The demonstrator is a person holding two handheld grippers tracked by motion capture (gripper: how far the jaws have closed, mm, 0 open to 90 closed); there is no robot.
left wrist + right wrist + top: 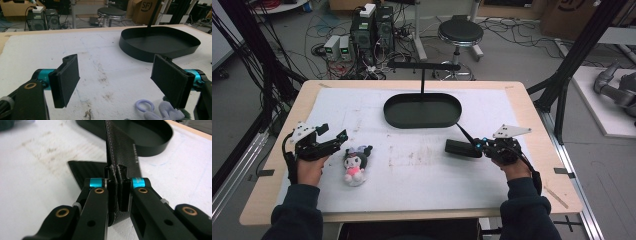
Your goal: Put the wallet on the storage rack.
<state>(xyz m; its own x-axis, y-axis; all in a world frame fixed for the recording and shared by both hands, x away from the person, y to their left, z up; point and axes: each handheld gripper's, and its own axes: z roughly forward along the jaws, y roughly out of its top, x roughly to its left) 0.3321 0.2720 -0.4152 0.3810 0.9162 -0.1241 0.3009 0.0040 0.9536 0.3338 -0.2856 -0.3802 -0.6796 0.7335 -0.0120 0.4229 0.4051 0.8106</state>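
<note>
My right gripper (119,195) is clenched on what looks like a black strap (122,147); my left gripper (120,82) hangs released over the counter (100,62).

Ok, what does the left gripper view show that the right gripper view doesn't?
Left gripper view: the left tool open, with the lilac ring and ears of a plush toy at the bottom edge by its jaws, and a stool beyond the table. Right gripper view: the right tool shut on a black woven strap. Both: the black oval tray on the white mat.
</note>
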